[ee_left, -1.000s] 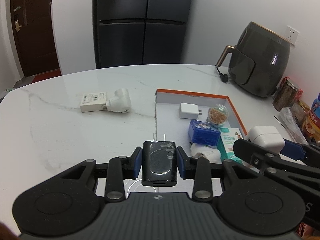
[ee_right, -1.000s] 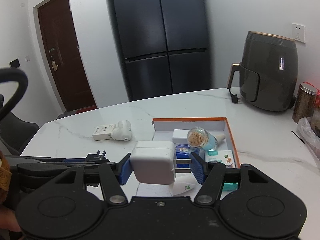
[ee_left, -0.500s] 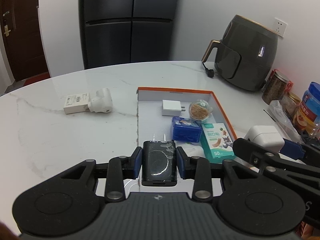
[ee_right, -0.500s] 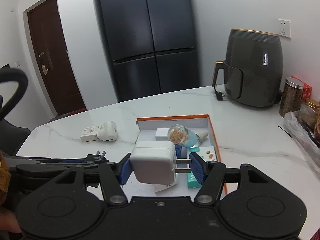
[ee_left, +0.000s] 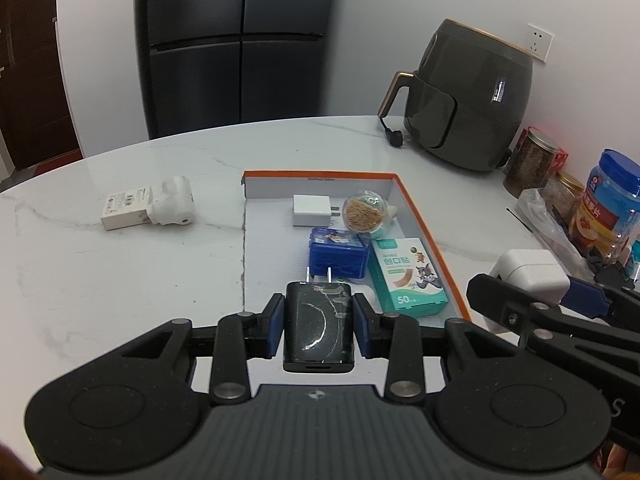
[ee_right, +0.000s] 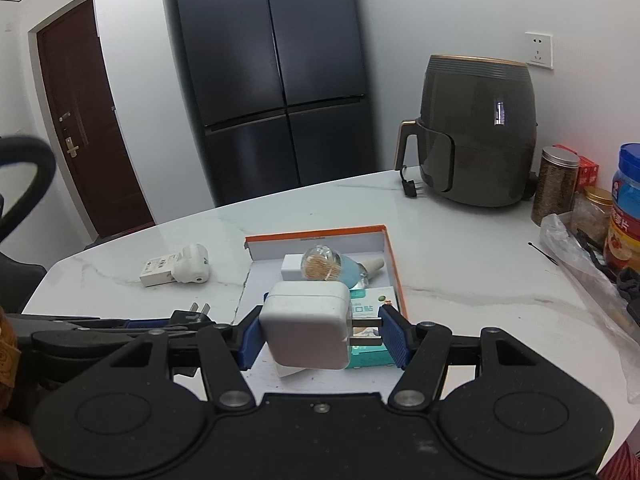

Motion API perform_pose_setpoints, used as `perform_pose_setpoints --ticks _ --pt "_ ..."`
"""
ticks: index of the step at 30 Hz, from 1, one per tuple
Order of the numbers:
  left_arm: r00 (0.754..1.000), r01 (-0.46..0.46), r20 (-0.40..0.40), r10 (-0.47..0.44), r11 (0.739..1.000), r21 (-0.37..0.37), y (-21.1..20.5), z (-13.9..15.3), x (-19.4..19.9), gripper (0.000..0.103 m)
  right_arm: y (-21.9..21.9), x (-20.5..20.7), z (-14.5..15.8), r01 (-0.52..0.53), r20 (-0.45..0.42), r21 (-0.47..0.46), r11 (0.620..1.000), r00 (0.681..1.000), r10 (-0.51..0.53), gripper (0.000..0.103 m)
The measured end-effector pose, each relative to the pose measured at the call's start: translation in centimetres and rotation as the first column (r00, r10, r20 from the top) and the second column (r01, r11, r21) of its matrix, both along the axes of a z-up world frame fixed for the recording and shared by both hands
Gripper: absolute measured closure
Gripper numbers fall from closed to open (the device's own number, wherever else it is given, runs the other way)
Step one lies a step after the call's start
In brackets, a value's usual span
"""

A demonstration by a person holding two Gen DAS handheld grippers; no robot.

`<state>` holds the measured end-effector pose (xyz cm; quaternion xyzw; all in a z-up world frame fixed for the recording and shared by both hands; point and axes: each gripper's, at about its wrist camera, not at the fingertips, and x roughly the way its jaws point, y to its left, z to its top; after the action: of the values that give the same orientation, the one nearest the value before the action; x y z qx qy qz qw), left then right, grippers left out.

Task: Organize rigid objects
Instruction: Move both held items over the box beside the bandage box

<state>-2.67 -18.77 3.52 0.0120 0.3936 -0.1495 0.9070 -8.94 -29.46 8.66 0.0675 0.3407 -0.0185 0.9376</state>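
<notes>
My left gripper is shut on a black charger, prongs forward, held above the near end of the orange-rimmed white box. My right gripper is shut on a white charger, held above the box near its front. The white charger also shows in the left wrist view, just right of the box. In the box lie a small white charger, a toothpick jar, a blue box and a teal plaster box.
A white plug and flat white adapter lie on the marble table left of the box. A dark air fryer stands at the back right. Jars and a plastic bag crowd the right edge.
Both grippers have moved right and forward over the table, each still holding its charger. The black charger now hangs over the box's near end instead of left of it.
</notes>
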Motion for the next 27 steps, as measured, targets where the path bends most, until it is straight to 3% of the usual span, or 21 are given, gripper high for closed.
perform_pose_setpoints --ticks 27 --pt "1.000 0.021 -0.016 -0.021 1.000 -0.001 -1.9 -0.7 0.2 0.067 -2.1 0.5 -0.6 0.037 -0.012 -0.005 0.999 0.999 -0.037 0.030"
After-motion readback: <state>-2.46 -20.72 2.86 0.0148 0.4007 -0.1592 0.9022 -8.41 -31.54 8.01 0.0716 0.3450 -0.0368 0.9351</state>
